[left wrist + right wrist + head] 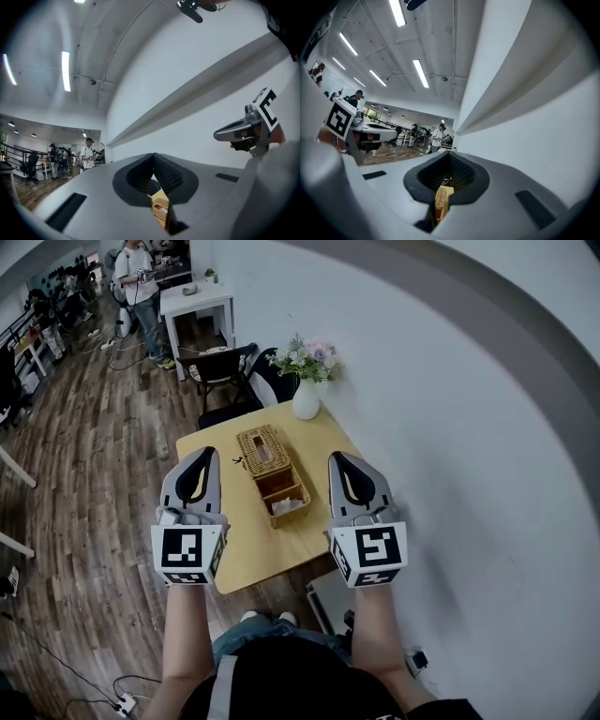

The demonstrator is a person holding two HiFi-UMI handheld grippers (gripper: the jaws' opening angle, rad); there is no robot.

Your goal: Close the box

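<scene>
A woven wicker box (273, 474) lies lengthwise in the middle of a small yellow table (234, 549). Its far half is covered by a wicker top, and its near half shows two uncovered compartments (285, 496). My left gripper (208, 455) hovers above the table to the left of the box, shut and empty. On the other side of the box my right gripper (337, 458) is held level with it, also shut with nothing in it. In the left gripper view only a sliver of the box (160, 208) shows under the closed jaws. The right gripper view gives a similar glimpse of the box (441, 201).
A white vase of flowers (306, 399) stands at the table's far edge, close to the white wall (450, 427). A black chair (220, 367) sits behind the table. Farther back are a white table (192, 301) and a standing person (141, 287). Wooden floor lies to the left.
</scene>
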